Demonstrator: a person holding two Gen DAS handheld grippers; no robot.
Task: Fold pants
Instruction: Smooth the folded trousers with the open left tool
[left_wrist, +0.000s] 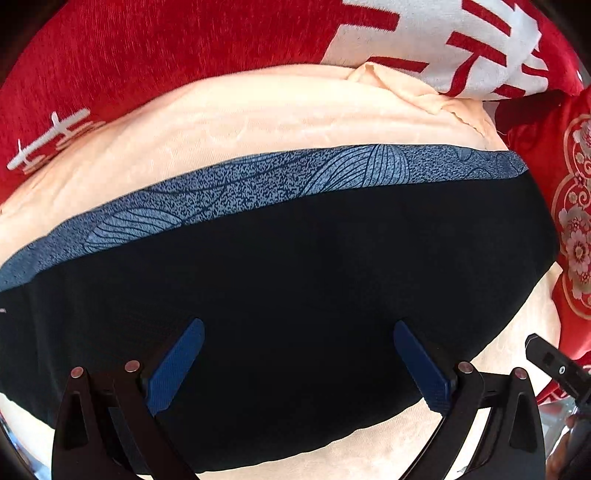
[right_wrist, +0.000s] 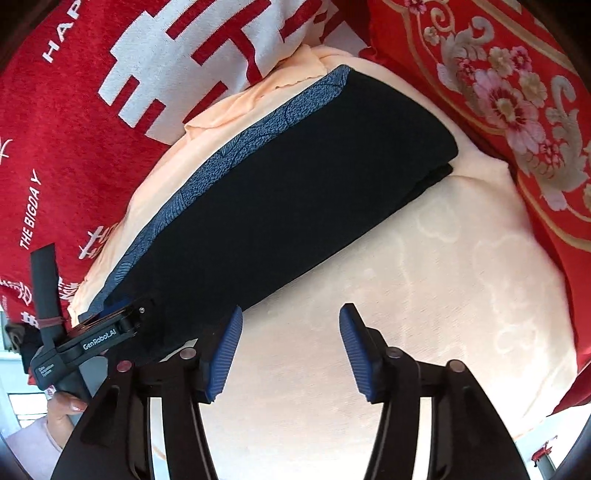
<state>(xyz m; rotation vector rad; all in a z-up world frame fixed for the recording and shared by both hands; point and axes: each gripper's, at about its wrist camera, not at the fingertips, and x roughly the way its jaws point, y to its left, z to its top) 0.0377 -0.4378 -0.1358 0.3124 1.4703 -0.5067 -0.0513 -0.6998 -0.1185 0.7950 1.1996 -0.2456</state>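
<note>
The dark navy pants (left_wrist: 280, 295) lie folded into a long flat strip on a peach cloth (left_wrist: 258, 118), with a blue patterned band (left_wrist: 258, 184) along the far edge. My left gripper (left_wrist: 299, 328) is open and empty, its blue pads (left_wrist: 173, 369) just above the pants. In the right wrist view the pants (right_wrist: 295, 184) run diagonally from lower left to upper right. My right gripper (right_wrist: 291, 314) is open and empty over the bare peach cloth (right_wrist: 424, 277), beside the pants' near edge. The left gripper's body (right_wrist: 96, 339) shows at the pants' lower left end.
A red blanket with white characters (left_wrist: 184, 48) lies beyond the peach cloth, also seen in the right wrist view (right_wrist: 92, 129). A red cushion with floral pattern (right_wrist: 498, 92) lies at the right, close to the pants' end.
</note>
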